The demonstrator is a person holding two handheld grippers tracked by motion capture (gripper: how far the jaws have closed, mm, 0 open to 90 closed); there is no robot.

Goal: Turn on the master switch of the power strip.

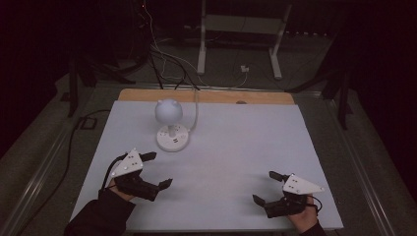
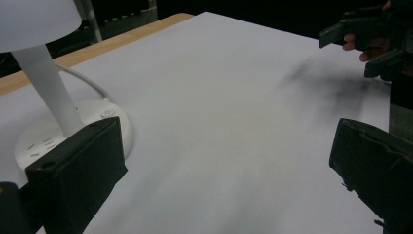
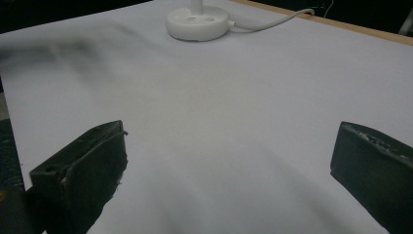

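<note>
Risk at this moment centres on the desk lamp (image 1: 171, 129), a white globe shade on a thin stem over a round base, standing ahead of the left gripper (image 1: 156, 169) and nearest to it. That gripper's jaws are spread wide and grasp nothing; in the left gripper view the lamp base (image 2: 53, 141) lies just beyond its left-hand jaw, partly hidden behind it, with the stem (image 2: 47, 87) rising above. The right gripper (image 1: 265, 187) is likewise released and empty; along its jaws the base (image 3: 197, 22) sits far ahead, well apart, on the white table sheet (image 1: 236, 147).

Judged hazards:
- The lamp looks top-heavy; a jaw pushing the stem or shade sideways would likely tip it.
- A jaw closing on the smooth stem off-centre may slip or swing the shade.
- The white cord (image 3: 265, 22) trails from the base toward the far wooden edge (image 1: 206, 96); dragging the lamp could pull it taut, or a jaw could snag it.
- Dim light and blurred shadow on the sheet make depth between jaw and base hard to judge, inviting a bump.
</note>
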